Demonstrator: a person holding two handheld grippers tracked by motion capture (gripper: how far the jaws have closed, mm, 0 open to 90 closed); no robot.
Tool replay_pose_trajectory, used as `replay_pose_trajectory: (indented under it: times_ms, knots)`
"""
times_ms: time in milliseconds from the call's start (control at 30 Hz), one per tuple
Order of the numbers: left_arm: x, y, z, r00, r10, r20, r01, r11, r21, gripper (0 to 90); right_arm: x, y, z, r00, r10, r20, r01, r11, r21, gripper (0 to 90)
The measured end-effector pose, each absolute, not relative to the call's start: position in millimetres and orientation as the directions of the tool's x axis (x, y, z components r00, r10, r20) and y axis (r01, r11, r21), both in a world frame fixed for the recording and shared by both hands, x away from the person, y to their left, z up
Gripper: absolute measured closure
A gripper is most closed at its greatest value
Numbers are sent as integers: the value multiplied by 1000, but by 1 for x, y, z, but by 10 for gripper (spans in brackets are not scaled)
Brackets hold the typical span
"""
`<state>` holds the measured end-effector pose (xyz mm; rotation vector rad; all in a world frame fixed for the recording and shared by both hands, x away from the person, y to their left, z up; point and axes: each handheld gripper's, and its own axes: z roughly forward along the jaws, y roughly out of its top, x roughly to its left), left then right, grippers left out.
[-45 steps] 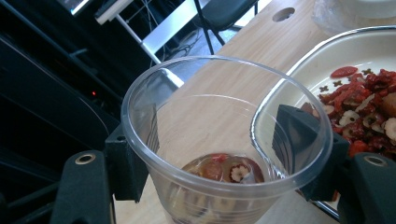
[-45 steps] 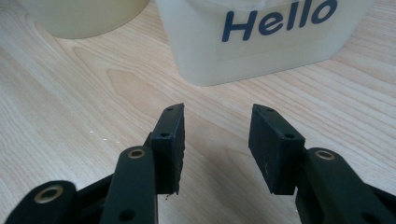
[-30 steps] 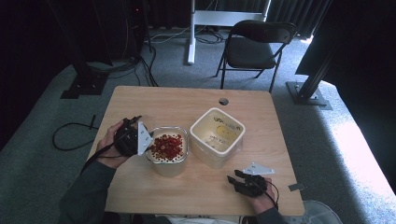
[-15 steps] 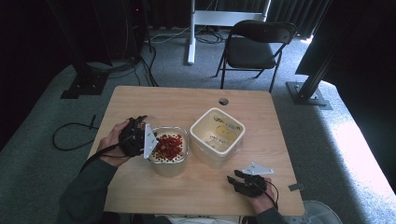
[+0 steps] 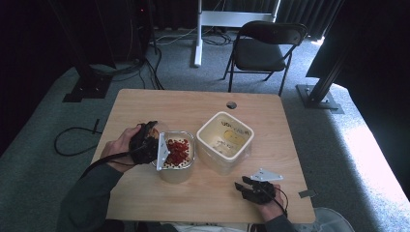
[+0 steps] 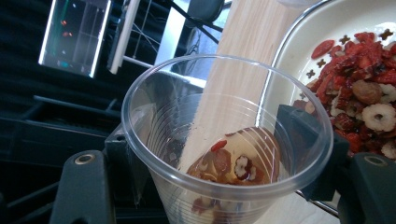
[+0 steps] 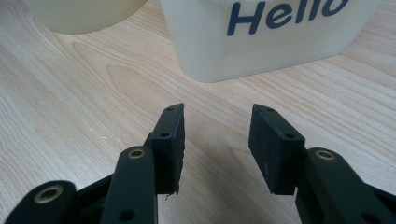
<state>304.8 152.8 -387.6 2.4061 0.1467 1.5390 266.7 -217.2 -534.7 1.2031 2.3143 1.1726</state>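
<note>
step: left gripper point(image 6: 224, 154) clamps tilted plastic cup point(image 6: 227, 135) over left tub point(image 5: 175, 155), pouring dried fruit, nearly done
right gripper point(image 7: 215, 149): jaws apart, empty, resting near
next: tip further, shake out remnants

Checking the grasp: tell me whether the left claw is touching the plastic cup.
Touching. In the left gripper view, the left claw has both jaws pressed against the plastic cup's sides.
</note>
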Motion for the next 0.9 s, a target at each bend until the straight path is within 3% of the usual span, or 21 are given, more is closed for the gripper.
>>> replay_pose_trajectory:
  times_ms: [467,900]
  knots:
    - [305,134,-399,308,-31,951,-80,-997,-7,323,267,-217,-535,-614,781,113,553,324,767,551]
    - [301,132,-404,266,-96,959,-105,-992,-70,323,267,-217,-535,-615,781,111,553,327,767,551]
